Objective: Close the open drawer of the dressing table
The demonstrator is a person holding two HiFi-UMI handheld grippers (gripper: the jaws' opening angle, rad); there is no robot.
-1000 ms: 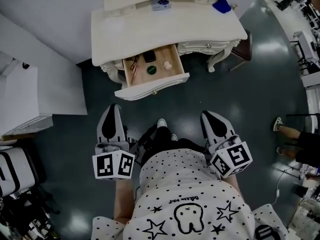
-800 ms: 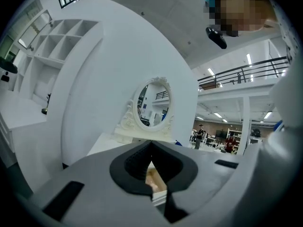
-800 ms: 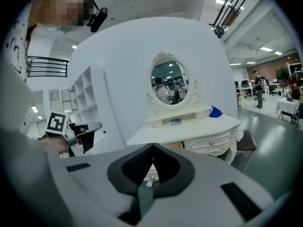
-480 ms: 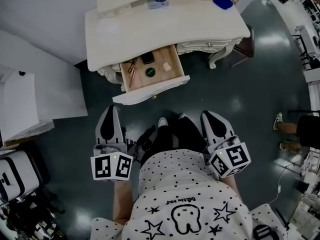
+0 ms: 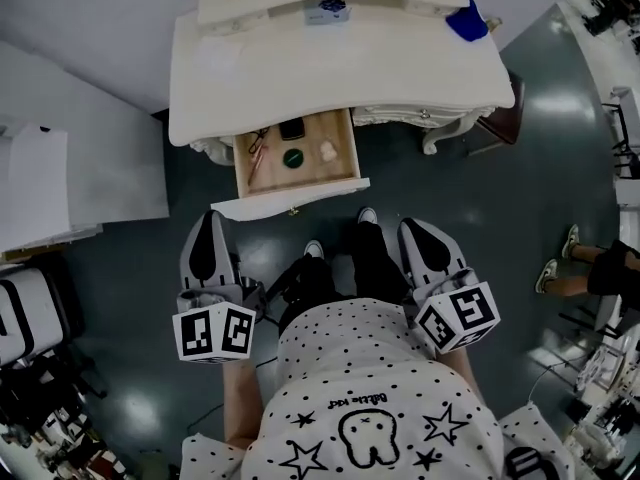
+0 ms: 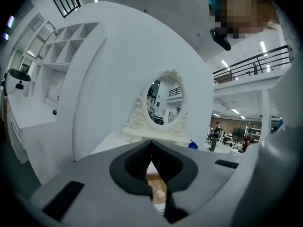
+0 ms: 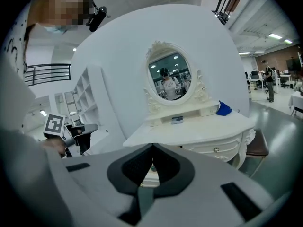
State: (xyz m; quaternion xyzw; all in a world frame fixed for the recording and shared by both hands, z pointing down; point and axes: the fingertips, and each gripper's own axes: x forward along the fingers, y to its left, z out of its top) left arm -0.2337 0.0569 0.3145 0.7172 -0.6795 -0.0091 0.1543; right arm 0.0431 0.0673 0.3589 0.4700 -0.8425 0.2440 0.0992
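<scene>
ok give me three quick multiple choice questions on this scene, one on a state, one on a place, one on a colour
1. The drawer of the dressing table is:
A. pulled out
B. fully shut
C. lifted out onto the floor

2. The blue cloth lies:
A. inside the drawer
B. on the floor by a table leg
C. on the tabletop, at its far right corner

3. The small round item in the drawer is:
A. red
B. green
C. yellow

Answers:
1. A, the head view looks straight down into the drawer and its contents show.
2. C, it sits on the white top near the back right edge.
3. B, it shows as a dark green disc on the wooden drawer bottom.
</scene>
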